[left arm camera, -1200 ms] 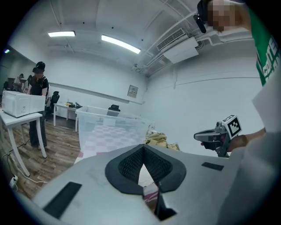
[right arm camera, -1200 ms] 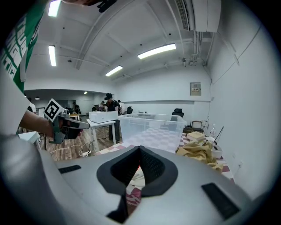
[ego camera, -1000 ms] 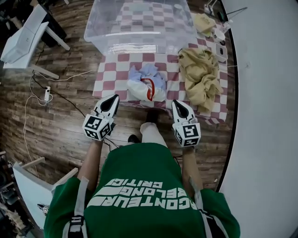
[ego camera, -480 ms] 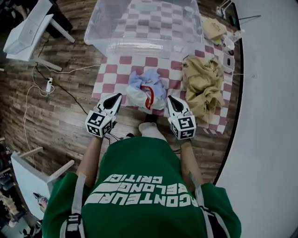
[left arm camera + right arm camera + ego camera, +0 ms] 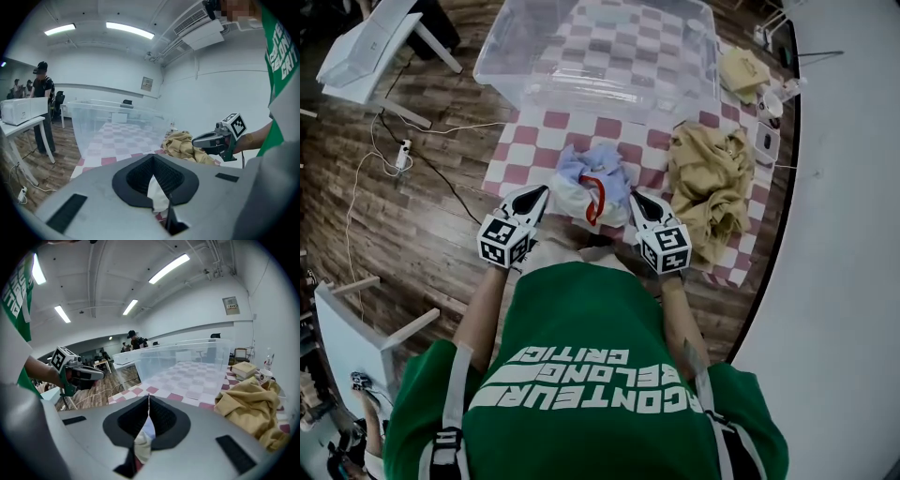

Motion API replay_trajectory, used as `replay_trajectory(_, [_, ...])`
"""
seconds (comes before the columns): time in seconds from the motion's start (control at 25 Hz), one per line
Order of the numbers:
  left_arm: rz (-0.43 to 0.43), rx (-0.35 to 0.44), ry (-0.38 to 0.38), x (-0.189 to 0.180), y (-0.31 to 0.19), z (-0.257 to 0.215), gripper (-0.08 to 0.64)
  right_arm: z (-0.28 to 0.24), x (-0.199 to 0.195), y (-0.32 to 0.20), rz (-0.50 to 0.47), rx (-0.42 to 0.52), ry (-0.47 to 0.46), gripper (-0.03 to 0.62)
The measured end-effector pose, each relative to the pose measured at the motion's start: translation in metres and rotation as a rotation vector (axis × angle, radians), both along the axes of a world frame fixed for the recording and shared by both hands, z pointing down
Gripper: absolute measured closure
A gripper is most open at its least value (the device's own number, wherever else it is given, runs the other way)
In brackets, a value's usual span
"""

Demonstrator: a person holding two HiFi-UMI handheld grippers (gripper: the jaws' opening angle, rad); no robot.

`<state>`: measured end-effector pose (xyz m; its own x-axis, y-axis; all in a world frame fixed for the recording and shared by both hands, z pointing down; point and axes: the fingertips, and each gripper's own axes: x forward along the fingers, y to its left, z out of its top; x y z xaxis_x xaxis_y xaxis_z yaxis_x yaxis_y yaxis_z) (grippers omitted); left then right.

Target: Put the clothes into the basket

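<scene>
Both tools are clamped fully shut with nothing pinched in them. The left tool (image 5: 534, 195) and right tool (image 5: 639, 199) point forward on either side of the clothes bundle (image 5: 586, 169), a crumpled light-blue-and-white heap with a red strap (image 5: 598, 195), close enough that I honestly can't tell if the tips touch it. That bundle sits at the near edge of the red-and-white checked tabletop (image 5: 525, 150), the clear plastic basket (image 5: 609, 94) is further back on it, and a tan garment (image 5: 712, 183) is piled just right of the right tool.
</scene>
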<state>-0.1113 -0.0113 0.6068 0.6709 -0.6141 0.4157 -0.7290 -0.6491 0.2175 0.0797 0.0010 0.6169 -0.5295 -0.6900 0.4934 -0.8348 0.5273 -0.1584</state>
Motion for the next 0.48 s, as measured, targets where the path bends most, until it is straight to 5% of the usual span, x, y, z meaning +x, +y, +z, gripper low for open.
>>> replay_trajectory(0.48, [-0.010,-0.038,-0.035,0.008,0.007,0.025,0.557,0.024,-0.002,0.001,-0.065,-0.060,0.004,0.583])
